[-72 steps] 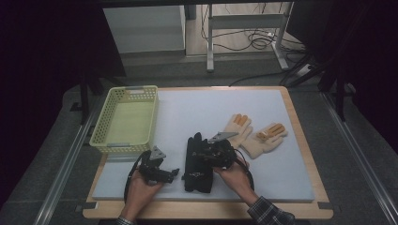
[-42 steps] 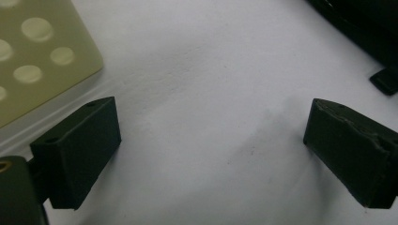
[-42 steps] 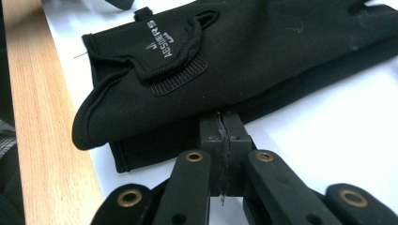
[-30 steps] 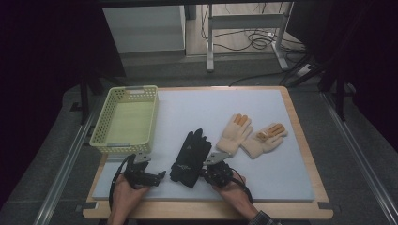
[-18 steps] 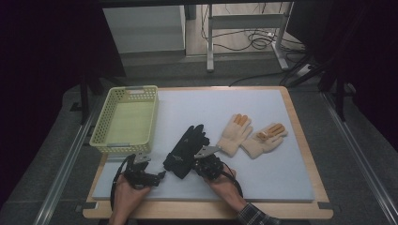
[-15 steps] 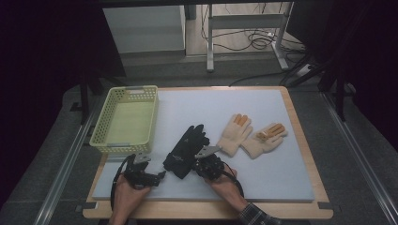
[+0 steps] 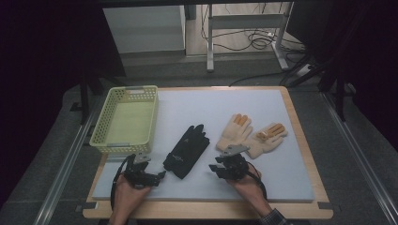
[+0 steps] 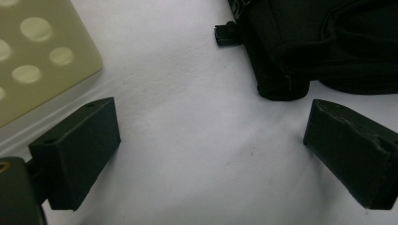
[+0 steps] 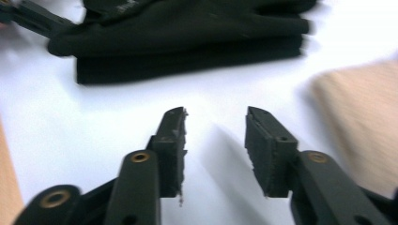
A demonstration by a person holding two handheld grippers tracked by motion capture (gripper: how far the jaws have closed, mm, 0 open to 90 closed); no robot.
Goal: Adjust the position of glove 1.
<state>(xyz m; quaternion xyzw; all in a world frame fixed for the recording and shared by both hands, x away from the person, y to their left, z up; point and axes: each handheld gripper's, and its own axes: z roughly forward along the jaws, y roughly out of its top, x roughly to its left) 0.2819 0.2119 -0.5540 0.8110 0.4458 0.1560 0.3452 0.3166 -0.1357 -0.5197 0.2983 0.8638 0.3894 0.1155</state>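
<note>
With the black glove [image 7: 186, 151] lying flat on the worktop [image 7: 202, 108] beside the basket [image 7: 126, 119], the right tongs [image 7: 218, 168], empty and just opened partway, should probably go for the tan gloves [image 7: 251, 133] while the wide-open left tongs [image 7: 159, 176] wait.

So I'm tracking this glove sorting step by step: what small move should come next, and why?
Probably the left gripper should edge toward the black gloves and close on the cuff. Its jaws stand wide open just short of that cuff, the yellow basket sits right beside it, and the right gripper, whose jaws have just been opening, holds nothing and sits clear of the gloves.
</note>
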